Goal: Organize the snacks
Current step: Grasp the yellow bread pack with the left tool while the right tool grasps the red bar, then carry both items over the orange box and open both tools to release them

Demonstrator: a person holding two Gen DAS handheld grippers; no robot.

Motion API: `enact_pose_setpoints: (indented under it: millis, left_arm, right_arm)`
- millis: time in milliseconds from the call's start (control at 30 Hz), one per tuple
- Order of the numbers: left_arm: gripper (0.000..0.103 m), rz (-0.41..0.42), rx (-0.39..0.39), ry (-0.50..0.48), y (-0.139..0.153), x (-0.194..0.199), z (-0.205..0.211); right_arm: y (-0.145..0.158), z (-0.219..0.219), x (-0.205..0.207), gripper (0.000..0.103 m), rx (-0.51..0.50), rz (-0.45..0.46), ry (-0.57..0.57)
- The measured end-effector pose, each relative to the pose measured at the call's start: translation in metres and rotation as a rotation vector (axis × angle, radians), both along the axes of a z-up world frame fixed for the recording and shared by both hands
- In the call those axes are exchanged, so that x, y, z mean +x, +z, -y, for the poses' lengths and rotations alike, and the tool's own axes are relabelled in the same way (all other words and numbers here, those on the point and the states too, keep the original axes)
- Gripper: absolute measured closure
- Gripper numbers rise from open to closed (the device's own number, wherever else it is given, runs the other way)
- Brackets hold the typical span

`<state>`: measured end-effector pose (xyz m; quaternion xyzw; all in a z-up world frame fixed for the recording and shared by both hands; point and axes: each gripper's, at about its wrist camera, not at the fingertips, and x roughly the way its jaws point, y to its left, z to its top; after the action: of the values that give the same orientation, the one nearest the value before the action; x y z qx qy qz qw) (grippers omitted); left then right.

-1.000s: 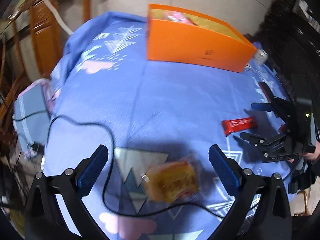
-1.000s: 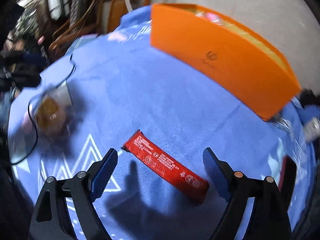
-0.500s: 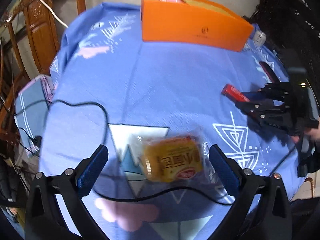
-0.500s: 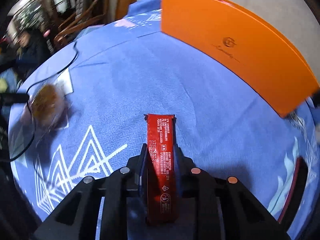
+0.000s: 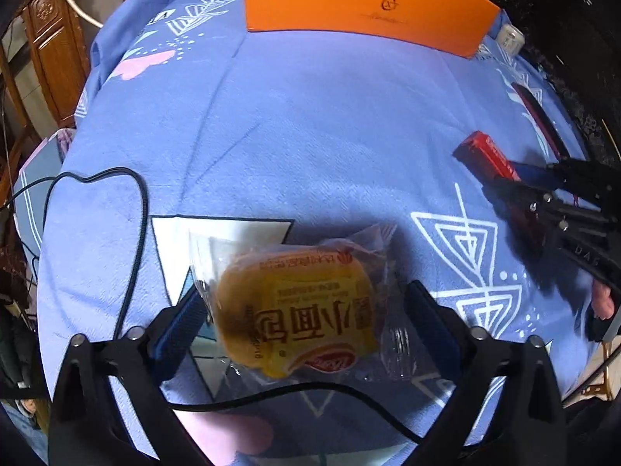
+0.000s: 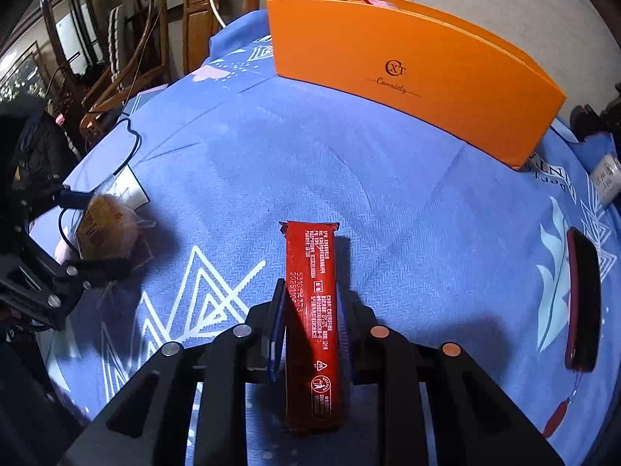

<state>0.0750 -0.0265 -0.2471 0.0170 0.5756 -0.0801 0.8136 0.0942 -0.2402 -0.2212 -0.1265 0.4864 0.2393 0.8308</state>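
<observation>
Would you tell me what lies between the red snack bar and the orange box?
Only bare blue tablecloth, seen in the right wrist view, separates red snack bar from orange box.

— How many snacks are out on the cloth?
— Two that I can count: one yellow bun packet (image 5: 299, 310) and one red snack bar (image 6: 313, 322). Something pink peeks over the rim of the box, but I cannot tell what it is or how many.
— And boxes?
— One orange box (image 6: 411, 73).
— Grippers?
— Two: the left gripper (image 5: 306, 310) and the right gripper (image 6: 310, 310), each with two fingers.
— Anything else lying about?
— One black cable (image 5: 136, 225), one dark phone with a red edge (image 6: 584, 303), and one small white jar (image 5: 510, 37) past the box corner. One blue tablecloth (image 6: 271, 163) beneath everything.
</observation>
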Motion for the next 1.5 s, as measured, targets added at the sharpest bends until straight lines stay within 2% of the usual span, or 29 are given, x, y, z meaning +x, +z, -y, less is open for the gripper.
enact_pose_setpoints:
  millis: [100,267,600,800,1033,1233,1367,1500]
  left_arm:
    - [0.024,0.017,-0.013,-0.008,0.003,-0.003,0.001]
    - [0.032,0.053,-0.054,0.002,0.016,0.000,-0.005]
    - [0.033,0.136,-0.086,-0.014,0.049,0.022,-0.012]
    - [0.033,0.245,-0.104,-0.046,0.100,0.047,-0.008]
    - [0.033,0.384,-0.139,-0.088,0.176,0.115,0.008]
    - [0.033,0.442,-0.161,-0.081,0.219,0.186,0.021]
    - [0.033,0.464,-0.158,-0.072,0.232,0.225,0.033]
    - [0.033,0.462,-0.147,-0.068,0.233,0.265,0.045]
  right_arm:
    - [0.005,0.001,-0.002,0.079,0.014,0.008,-0.024]
    - [0.014,0.007,-0.002,0.079,0.047,0.025,-0.079]
    - [0.039,0.018,-0.001,0.079,0.096,0.095,-0.183]
    - [0.071,0.023,0.006,0.079,0.125,0.171,-0.242]
    - [0.132,0.032,0.045,0.079,0.208,0.290,-0.303]
    - [0.177,0.039,0.101,0.079,0.239,0.367,-0.340]
    - [0.191,0.043,0.146,0.079,0.243,0.381,-0.357]
    - [0.193,0.041,0.183,0.079,0.244,0.374,-0.371]
